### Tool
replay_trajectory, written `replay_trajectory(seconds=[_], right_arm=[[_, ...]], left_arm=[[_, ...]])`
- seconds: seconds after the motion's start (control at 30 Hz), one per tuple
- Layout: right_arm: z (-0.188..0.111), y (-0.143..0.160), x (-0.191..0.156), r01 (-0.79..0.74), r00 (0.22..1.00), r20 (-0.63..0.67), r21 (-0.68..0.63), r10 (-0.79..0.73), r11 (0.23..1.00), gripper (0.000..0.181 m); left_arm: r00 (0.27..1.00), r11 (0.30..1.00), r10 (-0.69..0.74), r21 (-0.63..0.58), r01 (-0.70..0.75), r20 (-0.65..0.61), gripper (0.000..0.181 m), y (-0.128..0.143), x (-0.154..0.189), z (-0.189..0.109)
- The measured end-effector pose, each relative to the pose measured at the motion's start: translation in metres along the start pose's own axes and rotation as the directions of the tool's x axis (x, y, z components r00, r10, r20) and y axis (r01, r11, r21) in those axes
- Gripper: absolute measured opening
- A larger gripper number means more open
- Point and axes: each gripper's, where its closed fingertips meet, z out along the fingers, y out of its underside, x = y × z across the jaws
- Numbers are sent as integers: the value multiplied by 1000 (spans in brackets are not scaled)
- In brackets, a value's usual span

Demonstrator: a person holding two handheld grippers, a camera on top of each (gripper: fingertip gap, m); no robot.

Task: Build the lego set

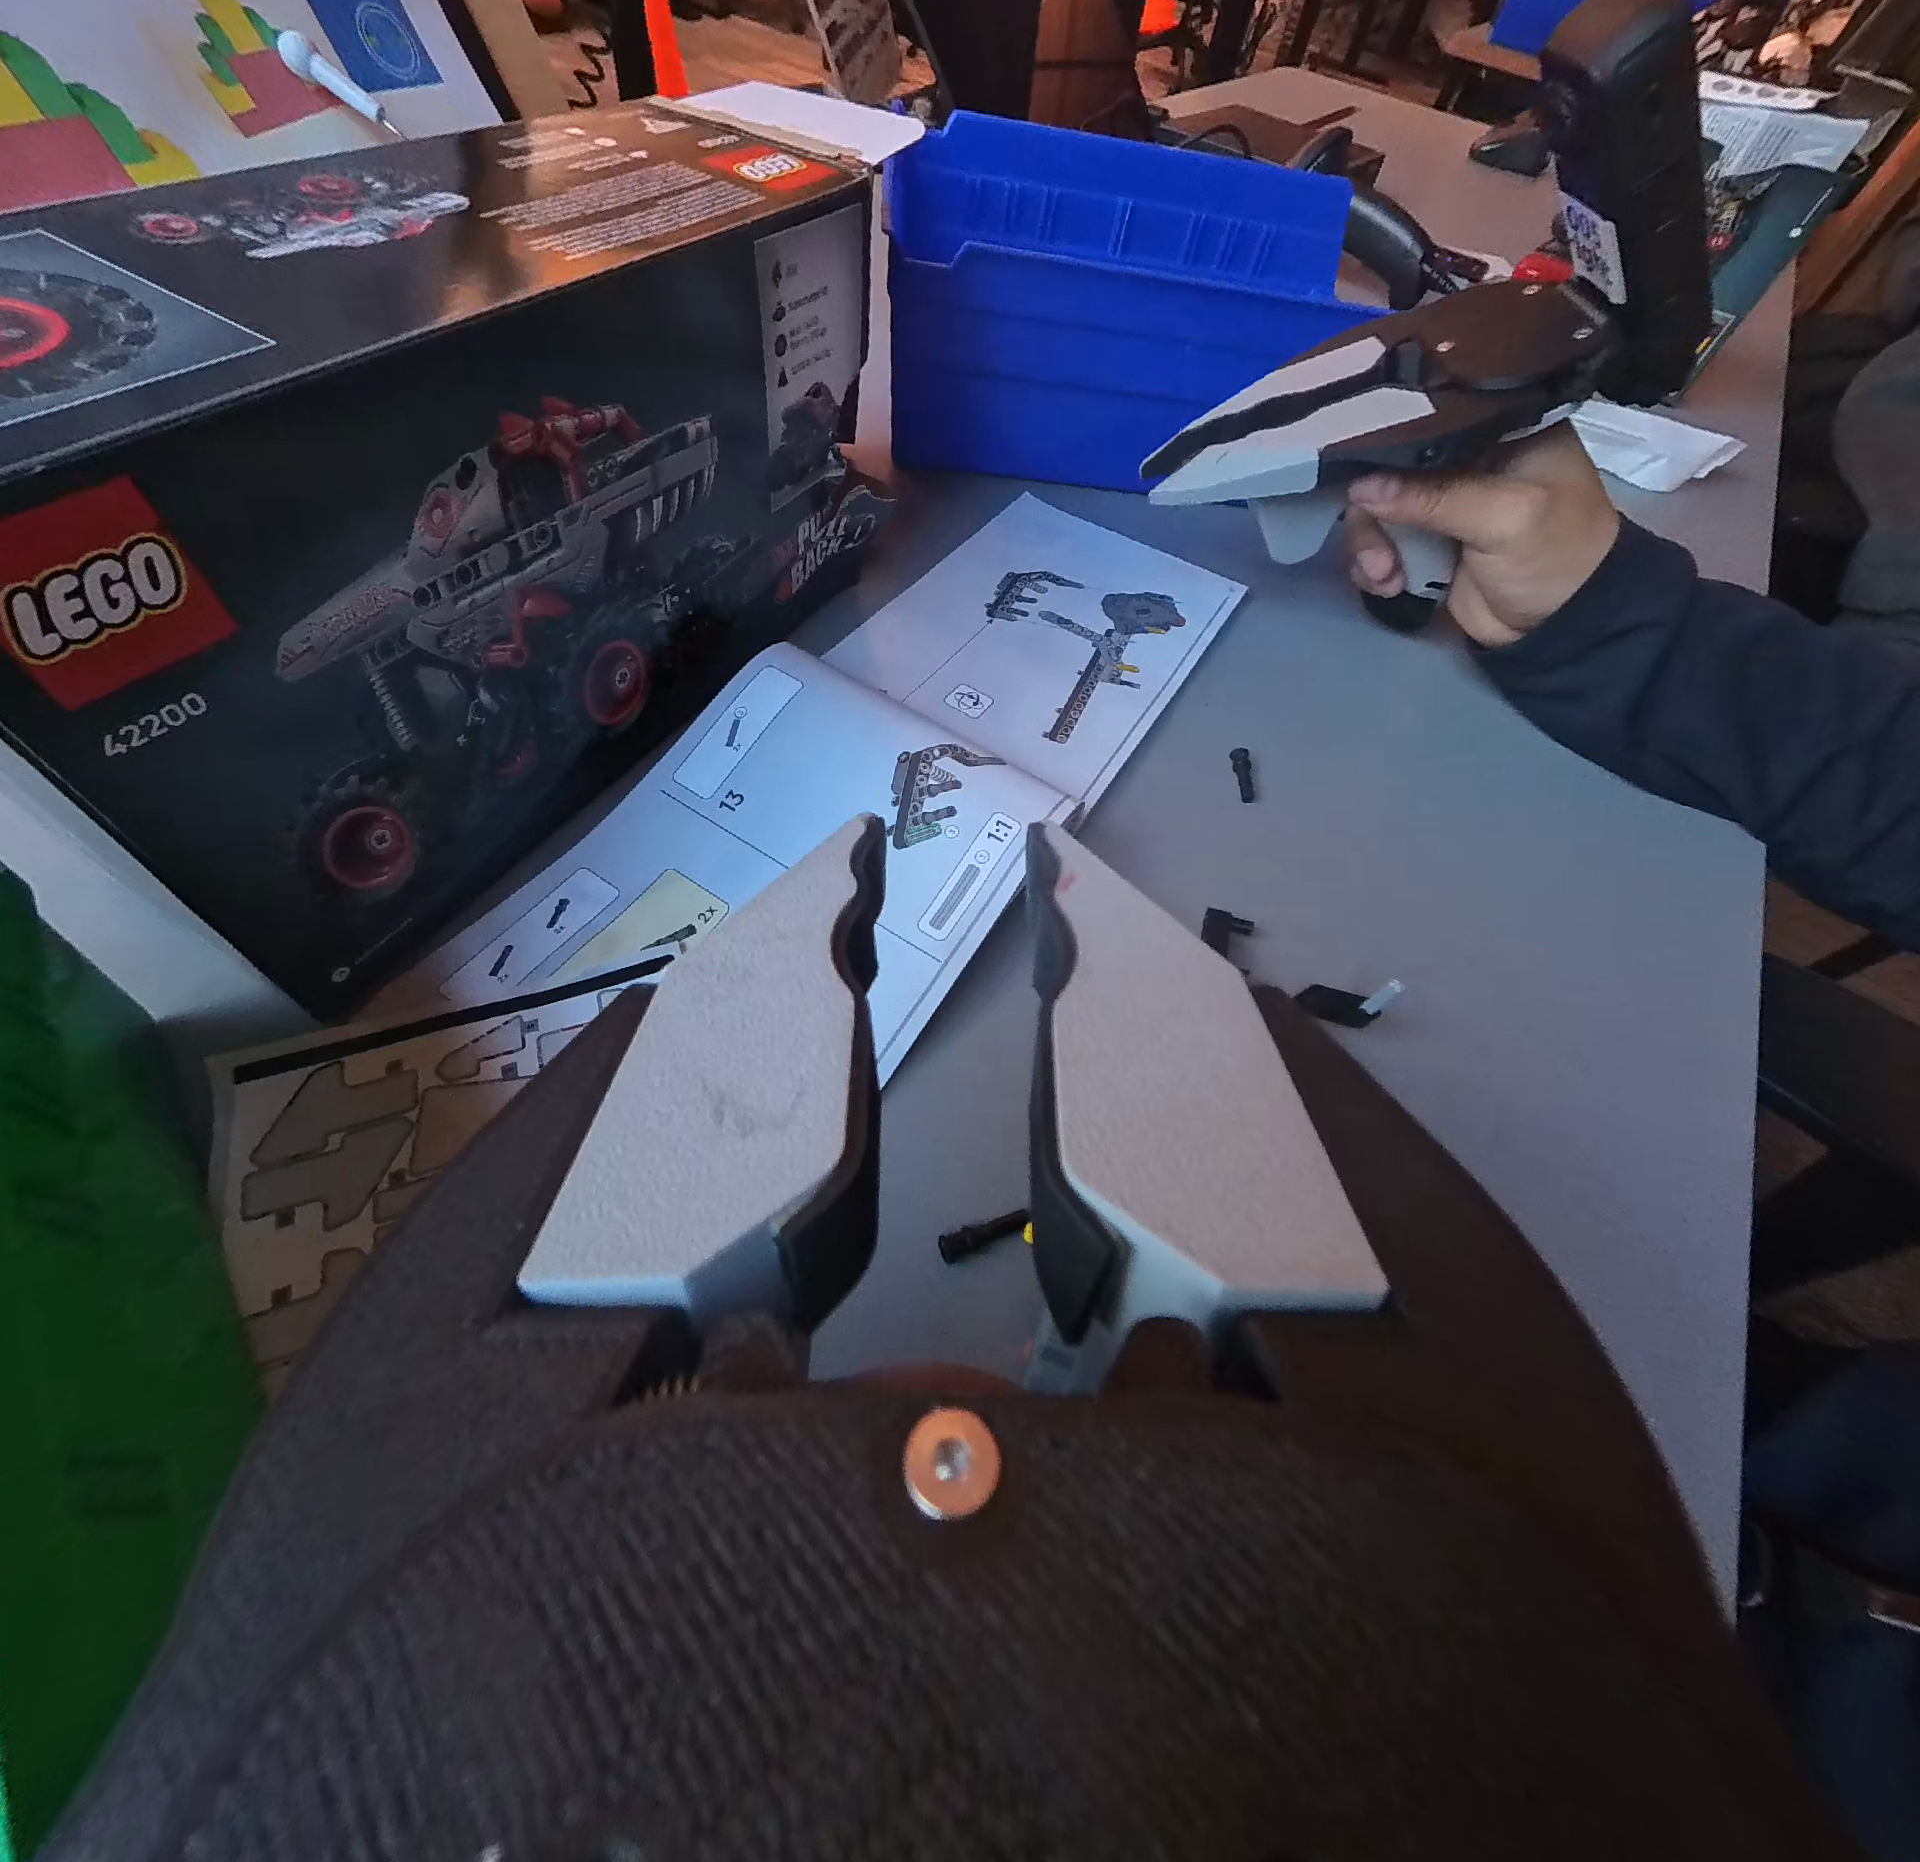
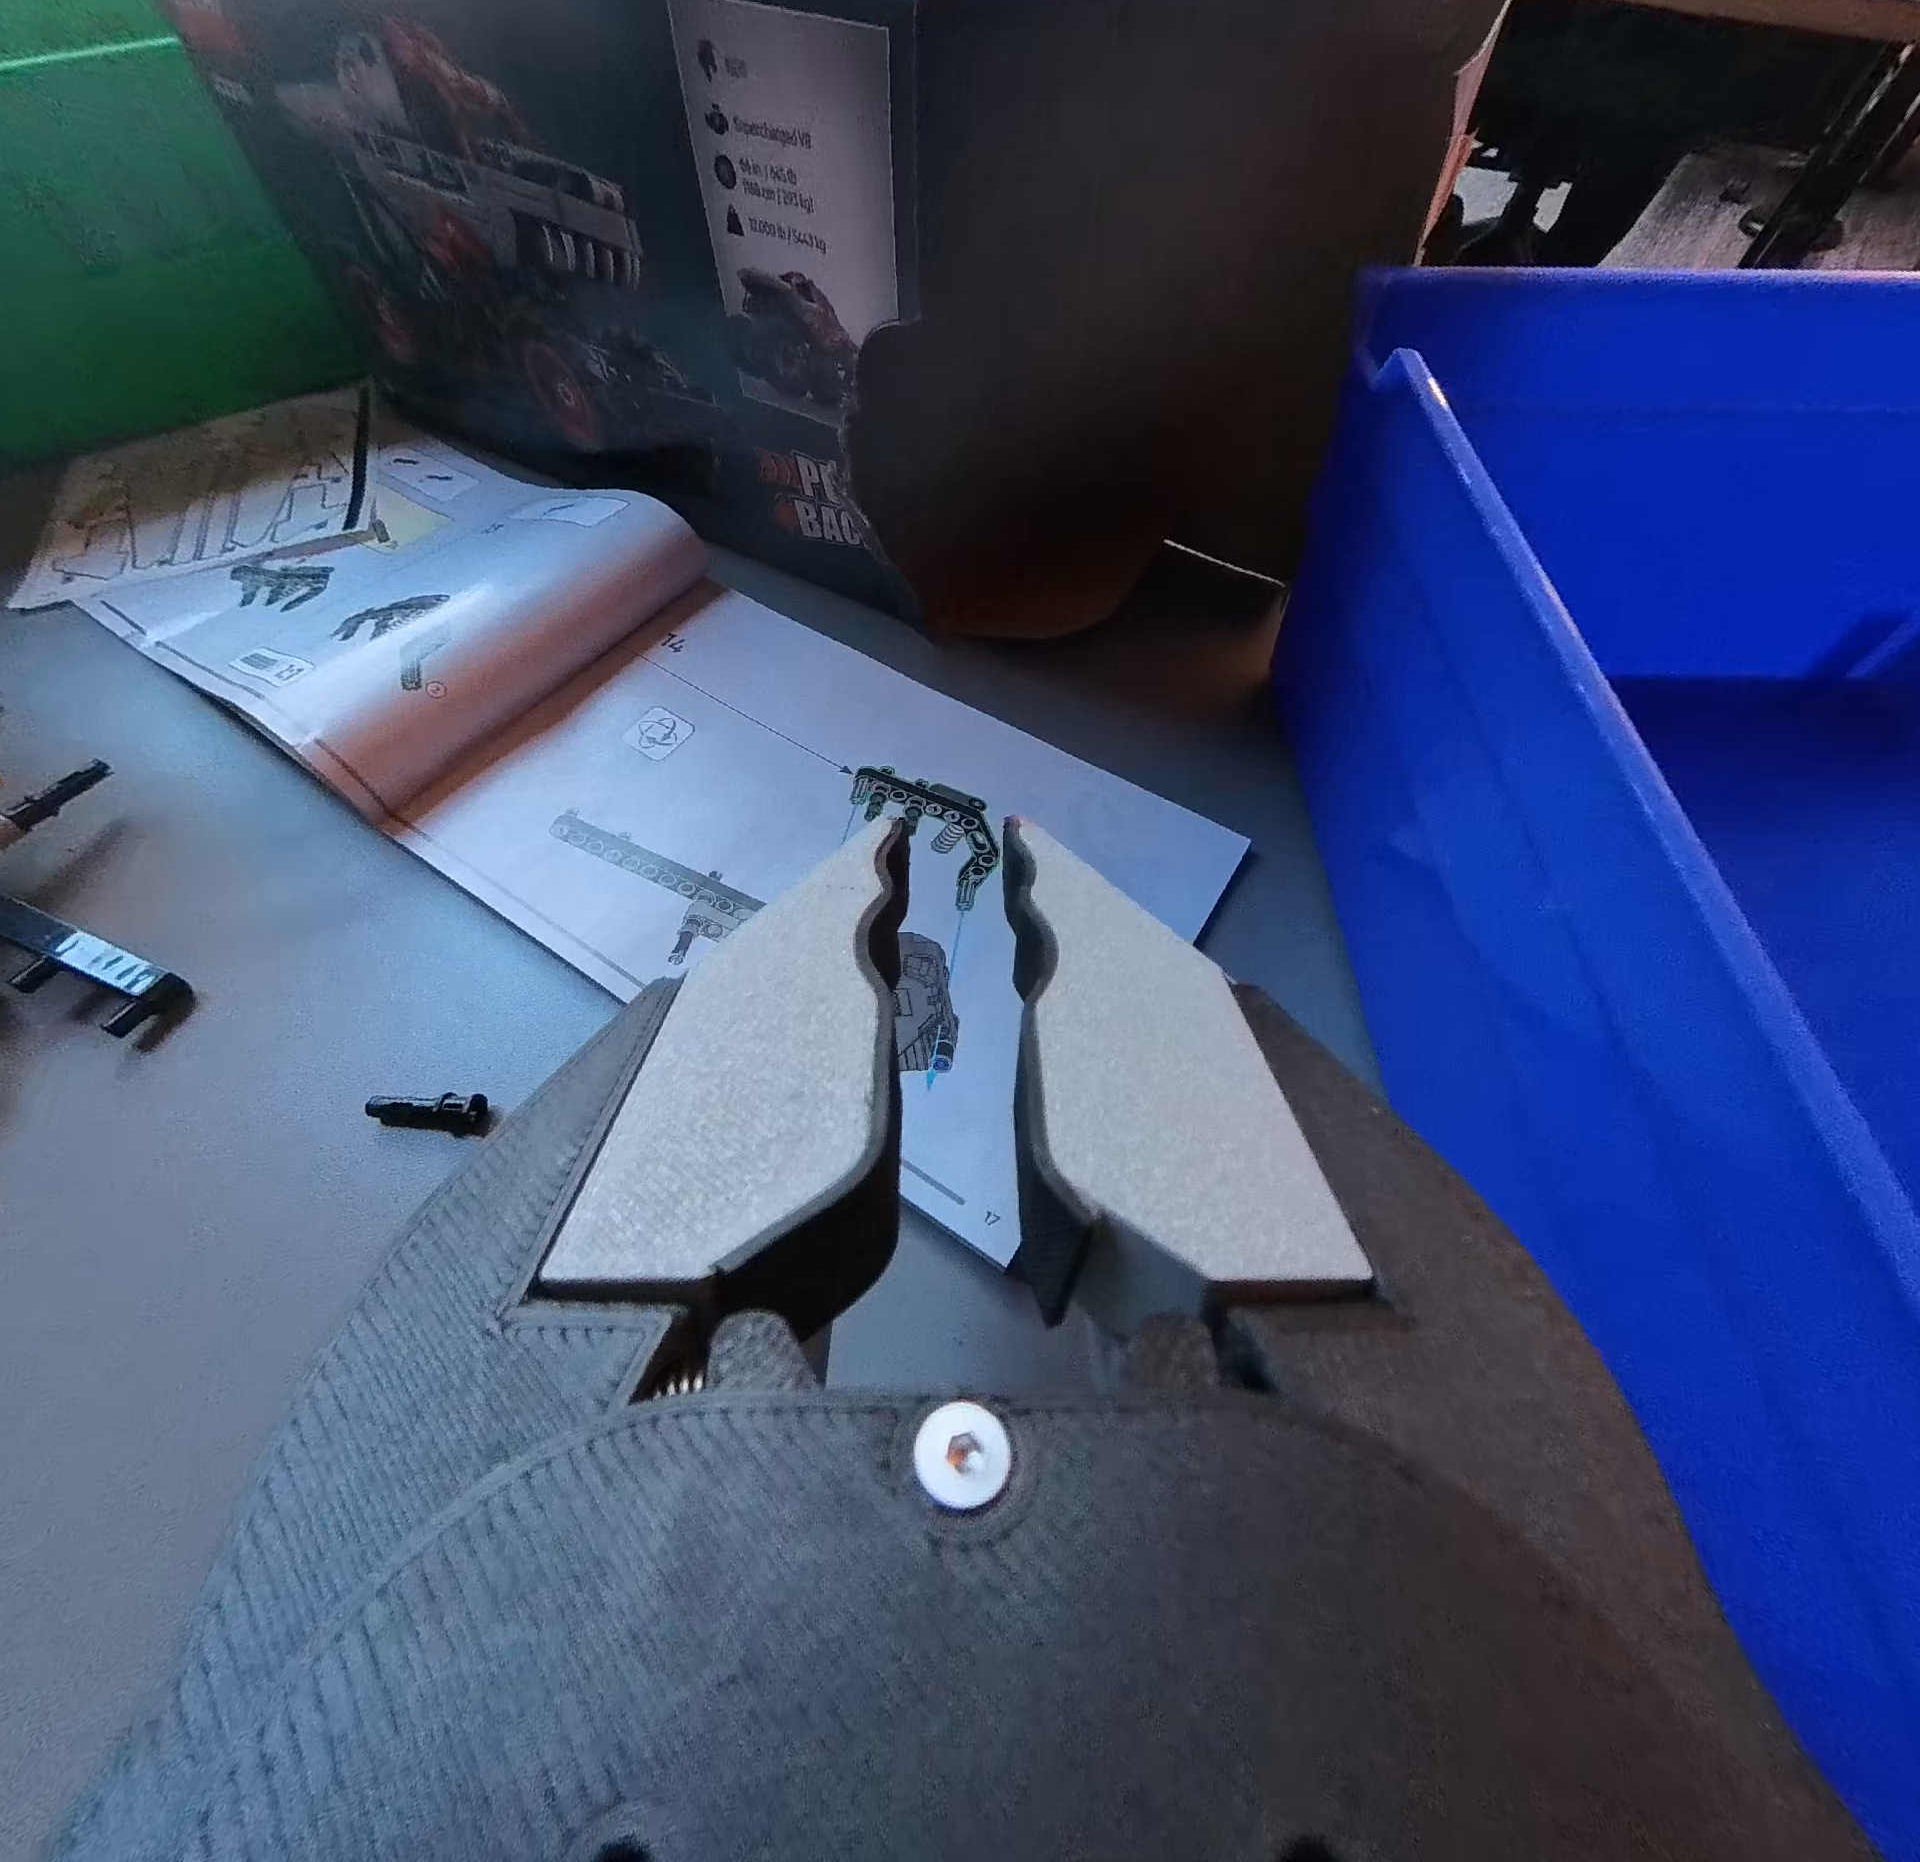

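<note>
Lego pins (image 1: 1242, 773) and a black beam (image 2: 94, 965) lie loose mid-table (image 1: 1455, 1085), beside the open instruction booklet (image 1: 831, 773); left gripper (image 1: 956, 846) and right gripper (image 2: 951, 841) hover narrowly parted, empty.

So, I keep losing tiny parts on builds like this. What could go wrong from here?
The small black pins lie loose on the grey table, one right under the open left hand-held gripper; a careless sweep could flick them off the edge. The open instruction booklet lies below the open right hand-held gripper, so its fingers could snag or shift a page. Nothing is gripped yet.
</note>
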Motion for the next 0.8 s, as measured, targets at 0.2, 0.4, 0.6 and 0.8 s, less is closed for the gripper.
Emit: replay_trajectory(seconds=[0.2,0.4,0.6,0.8], right_arm=[[-1,-2,0,5,1000,-5,9,-5,1000,14],[-4,-6,-3,9,1000,7,27,-9,1000,15],[-15,-29,-49,107,974,182,149,-133,983,20],[-27,-17,-168,350,777,471,227,-417,909,22]], left_arm=[[1000,1000,3,-5,-3,-1,23,1,0,1],[1000,1000,10,-6,-10,-1,24,1,1,0],[997,994,47,-100,-52,-58,32,11,11,-4],[970,930,120,-318,-185,-212,44,55,39,-18]])
